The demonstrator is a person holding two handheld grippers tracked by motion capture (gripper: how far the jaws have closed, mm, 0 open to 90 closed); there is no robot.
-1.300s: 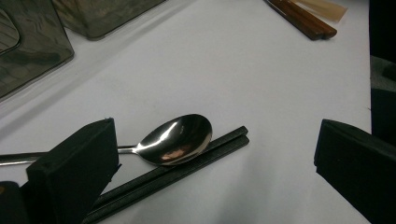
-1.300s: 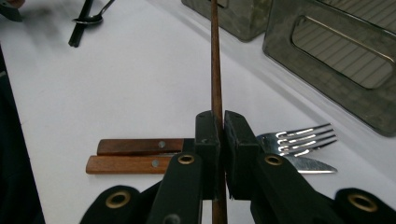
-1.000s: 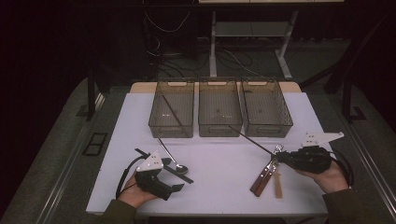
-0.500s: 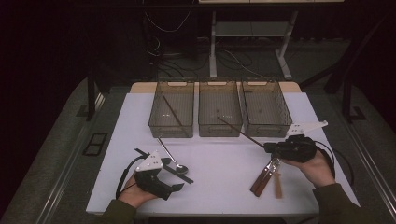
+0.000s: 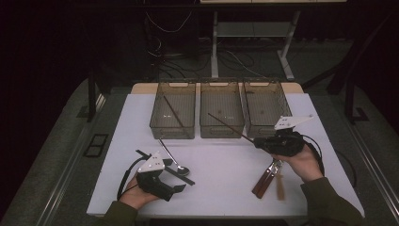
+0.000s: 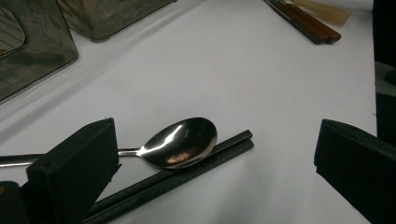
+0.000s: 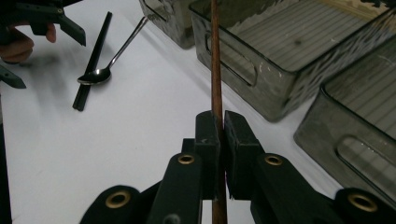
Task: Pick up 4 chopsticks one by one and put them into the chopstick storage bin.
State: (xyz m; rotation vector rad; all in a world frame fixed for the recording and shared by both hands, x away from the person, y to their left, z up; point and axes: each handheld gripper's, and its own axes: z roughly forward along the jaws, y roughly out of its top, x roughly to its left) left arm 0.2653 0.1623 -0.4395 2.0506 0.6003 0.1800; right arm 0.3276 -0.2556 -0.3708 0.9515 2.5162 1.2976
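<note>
The right gripper [image 7: 217, 140] has its jaws pressed onto a brown chopstick [image 5: 230, 128], whose long axis slants from the jaws up and left over the near wall of the middle bin [image 5: 221, 126], tip above its floor. The left gripper [image 6: 215, 172] rests on the white table [image 5: 221, 165], jaws spread wide, near a spoon [image 6: 180, 142] lying against black chopsticks [image 6: 187, 175].

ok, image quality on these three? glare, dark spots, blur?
High view: room beyond the table is near black, and the white top is evenly lit. Left gripper view: bright glare on the spoon bowl, and the near jaws are slightly soft. Right gripper view: the brown stick is sharp at the jaws, the far hand soft, and the bins show faint reflections.
</note>
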